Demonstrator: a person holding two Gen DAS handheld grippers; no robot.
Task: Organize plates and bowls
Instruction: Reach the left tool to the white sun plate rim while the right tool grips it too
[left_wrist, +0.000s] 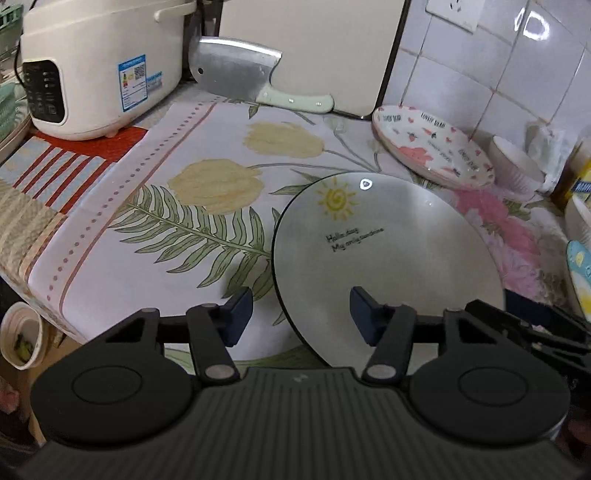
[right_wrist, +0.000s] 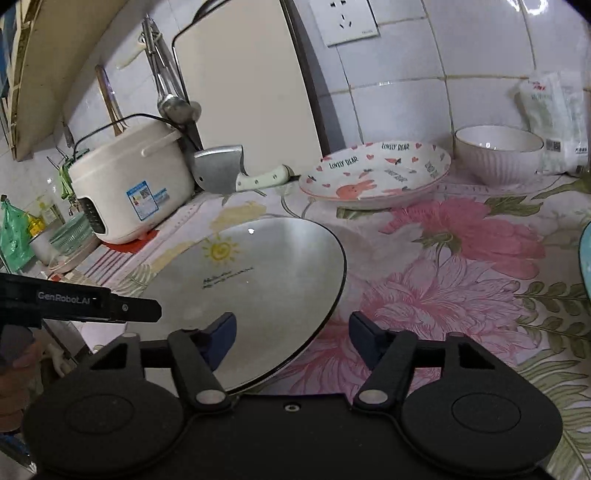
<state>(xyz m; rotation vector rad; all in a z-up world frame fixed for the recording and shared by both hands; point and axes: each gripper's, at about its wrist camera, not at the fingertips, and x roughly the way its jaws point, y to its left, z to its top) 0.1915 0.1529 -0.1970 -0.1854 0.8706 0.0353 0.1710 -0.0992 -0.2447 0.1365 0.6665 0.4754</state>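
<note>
Room: a tiled kitchen corner, with a table (left_wrist: 122, 266) under a flowered cloth, a rice cooker (left_wrist: 99, 66) and a cleaver (left_wrist: 243, 74) at the back.
Sun plate: the sun plate (left_wrist: 388, 258) lies flat on the cloth, close in front of both cameras.
Other crockery: a bunny plate (right_wrist: 373, 177) lies further back, near the wall, with a white ribbed bowl (right_wrist: 498, 151) just beside it.
Left hand-held gripper: the left hand-held gripper (left_wrist: 301, 314) stands wide, straddling the sun plate's near-left rim, gripping nothing.
Right hand-held gripper: the right hand-held gripper (right_wrist: 291, 338) also gapes wide across the plate's right edge, empty.
Handling: glazed ceramic by its shine, so likely stiff, heavyish, slick and breakable.
Where to hold: I'd pinch the rim, one finger above and one below; the flat middle offers no purchase.
</note>
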